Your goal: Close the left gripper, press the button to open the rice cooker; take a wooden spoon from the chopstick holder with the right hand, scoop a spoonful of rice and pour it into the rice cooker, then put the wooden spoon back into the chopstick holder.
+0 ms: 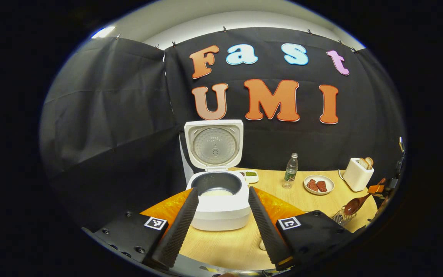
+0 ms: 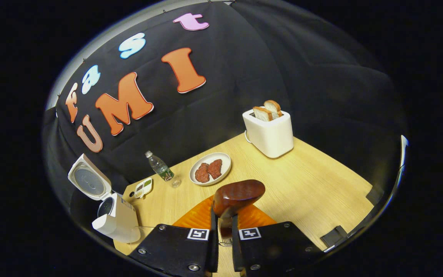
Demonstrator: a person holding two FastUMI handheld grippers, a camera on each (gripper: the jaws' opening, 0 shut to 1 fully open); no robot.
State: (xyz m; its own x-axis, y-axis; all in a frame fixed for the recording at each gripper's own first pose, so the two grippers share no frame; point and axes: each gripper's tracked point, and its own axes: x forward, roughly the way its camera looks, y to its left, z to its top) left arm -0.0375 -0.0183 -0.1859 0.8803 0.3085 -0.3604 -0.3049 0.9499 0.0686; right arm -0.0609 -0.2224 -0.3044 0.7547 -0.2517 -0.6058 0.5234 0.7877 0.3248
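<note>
Holding my left hand-held gripper spread wide and empty, I look between its two fingers at the rice cooker, which stands on the wooden surface with its lid swung up and white rice in the dark inner pot. My right hand-held gripper is closed tight on the handle of the wooden spoon, both fingers pressing it, the bowl of the spoon sticking out forward above an orange mat. From the left gripper view the spoon sits above the wire chopstick holder at the right edge of the surface. Farther back stand a water bottle, a plate of meat and a toaster with bread in it.
</note>
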